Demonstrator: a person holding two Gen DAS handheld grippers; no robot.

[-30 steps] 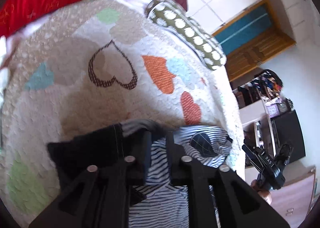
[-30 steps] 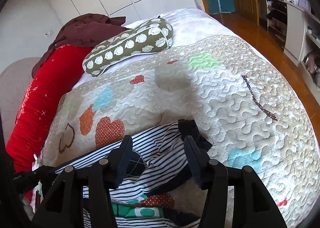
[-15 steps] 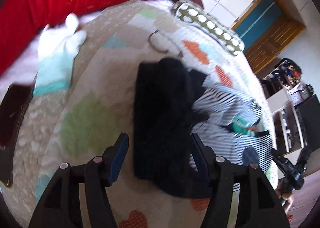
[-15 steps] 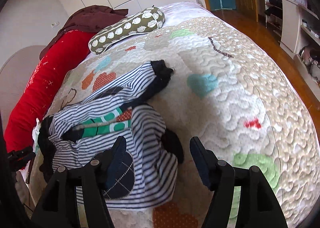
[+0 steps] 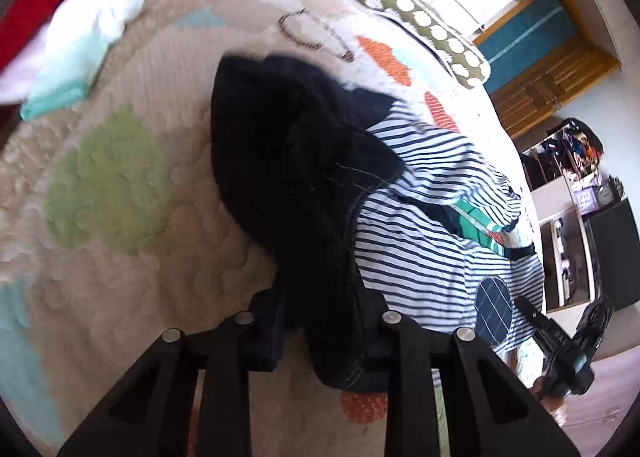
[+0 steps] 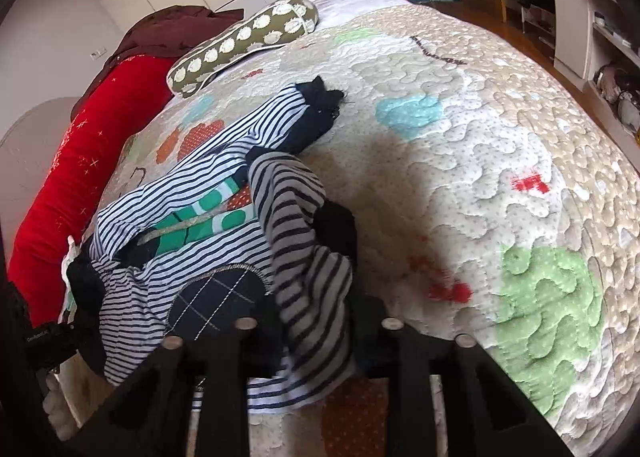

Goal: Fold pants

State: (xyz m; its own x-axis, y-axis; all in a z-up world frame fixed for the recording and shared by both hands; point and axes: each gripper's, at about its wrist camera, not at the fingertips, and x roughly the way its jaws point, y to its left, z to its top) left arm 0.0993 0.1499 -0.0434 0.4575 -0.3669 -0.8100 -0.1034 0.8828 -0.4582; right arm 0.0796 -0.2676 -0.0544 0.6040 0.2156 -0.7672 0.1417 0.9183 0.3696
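Observation:
The pants (image 5: 420, 257) are navy-and-white striped with a dark navy waistband, a green patch and a dark knee patch. They lie bunched on the quilted bed. My left gripper (image 5: 320, 337) is shut on the dark navy end of the pants (image 5: 288, 161). My right gripper (image 6: 316, 341) is shut on a striped fold of the pants (image 6: 296, 241) with its dark cuff beside it. The other gripper shows at the lower right of the left wrist view (image 5: 568, 353).
The quilt (image 6: 500, 161) has coloured heart patches. A green dotted bolster (image 6: 244, 41), a red pillow (image 6: 76, 161) and a brown cloth (image 6: 168, 29) lie at the head. A white-and-mint garment (image 5: 76, 57) lies near the red pillow. Shelves and a wooden door stand beyond the bed.
Both grippers were open half a second ago, back from the pants. Both have moved in and closed on the fabric, the left on the dark end, the right on the striped fold.

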